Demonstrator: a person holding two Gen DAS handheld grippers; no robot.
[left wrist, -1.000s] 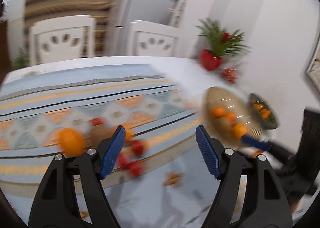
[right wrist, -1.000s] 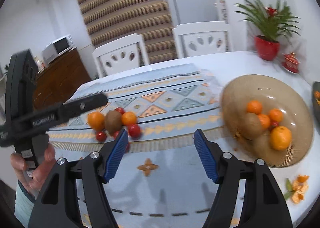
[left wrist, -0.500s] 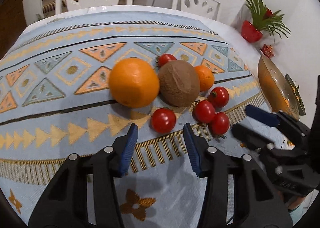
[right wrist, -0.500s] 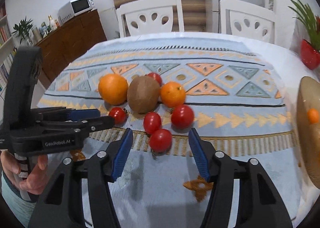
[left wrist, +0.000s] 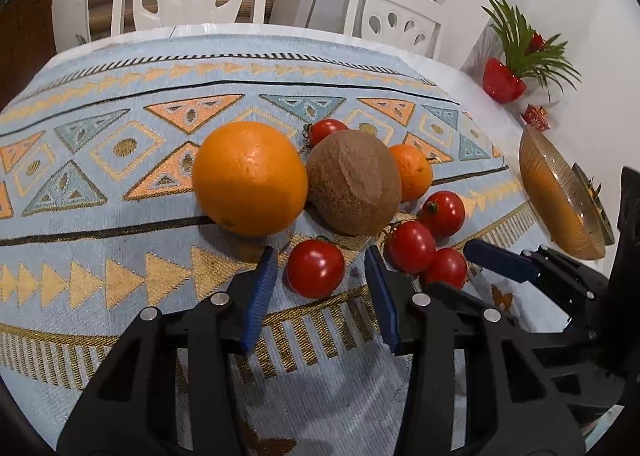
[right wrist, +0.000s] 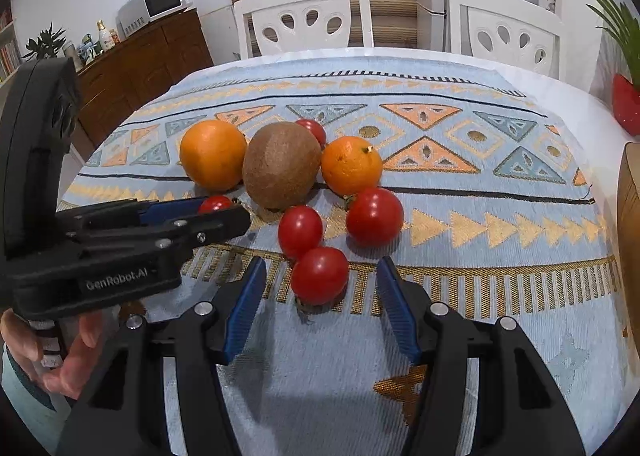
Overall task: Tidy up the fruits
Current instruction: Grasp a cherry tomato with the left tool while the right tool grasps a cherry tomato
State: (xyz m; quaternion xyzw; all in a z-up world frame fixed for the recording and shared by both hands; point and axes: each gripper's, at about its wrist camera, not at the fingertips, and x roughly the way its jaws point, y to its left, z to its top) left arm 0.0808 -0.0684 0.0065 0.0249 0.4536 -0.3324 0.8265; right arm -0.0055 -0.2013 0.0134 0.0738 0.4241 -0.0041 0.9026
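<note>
**Tools closed in on the fruit pile, nothing gripped yet**

Left tool (left wrist: 320, 276): jaws apart, one cherry tomato (left wrist: 315, 268) sitting between the blue pads, no contact that I can see. Right tool (right wrist: 320, 288): jaws apart, another cherry tomato (right wrist: 319, 275) framed between its fingers, also not pinched.

Change over the last second: both tools have swung off the bowl side and dropped low toward the pile; half a second ago each tomato sat just ahead of the fingertips, now each lies inside the gap. The left opening has narrowed compared with a second ago. I read this as both tools lined up for a pick, closing still to be done.

Stock on the patterned cloth (left wrist: 100, 159) of the bench:
- large orange (left wrist: 250, 177), touching the kiwi
- kiwi (left wrist: 354, 181), centre of the pile
- small orange (left wrist: 412, 177), behind the kiwi on the right
- one tomato (left wrist: 326, 129) at the back, partly hidden
- two more tomatoes (left wrist: 410, 246) just right of the left tool

Destination, by my judgement: amber glass bowl (left wrist: 552, 199), well apart on the right; its contents are not visible from this angle.

Fruit positions unchanged across the frames. Task is partway, with the pile still to be moved.
</note>
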